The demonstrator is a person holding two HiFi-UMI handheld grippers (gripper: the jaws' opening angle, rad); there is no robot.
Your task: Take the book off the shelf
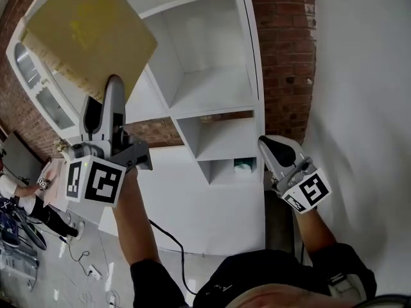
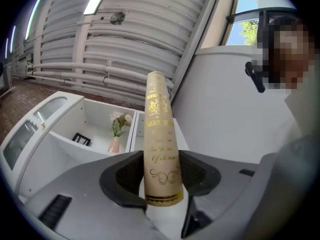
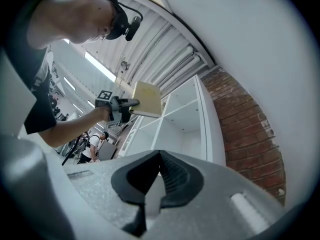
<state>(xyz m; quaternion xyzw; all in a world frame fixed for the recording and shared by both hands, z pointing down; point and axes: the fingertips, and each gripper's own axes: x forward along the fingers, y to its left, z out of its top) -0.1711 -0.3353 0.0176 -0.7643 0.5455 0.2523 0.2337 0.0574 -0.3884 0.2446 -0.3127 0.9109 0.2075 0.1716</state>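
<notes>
A tan book [image 1: 90, 34] with gold print on its spine [image 2: 160, 144] is out of the white shelf unit [image 1: 212, 82] and held up in the air to the left of it. My left gripper [image 1: 114, 85] is shut on the book's lower end, one pad on each cover [image 2: 160, 176]. My right gripper [image 1: 273, 147] hangs lower, in front of the shelf's right side, shut with nothing in it [image 3: 159, 156]. From the right gripper view the book [image 3: 146, 99] and the left gripper [image 3: 112, 104] show beside the shelf [image 3: 185, 119].
Red brick wall [image 1: 286, 50] stands behind the shelf and a white wall [image 1: 366, 76] to its right. A vase of flowers [image 2: 116, 134] and a small frame [image 2: 81, 139] sit in one compartment. A green-white item [image 1: 243, 166] lies in a low compartment. A person [image 1: 26, 197] is at far left.
</notes>
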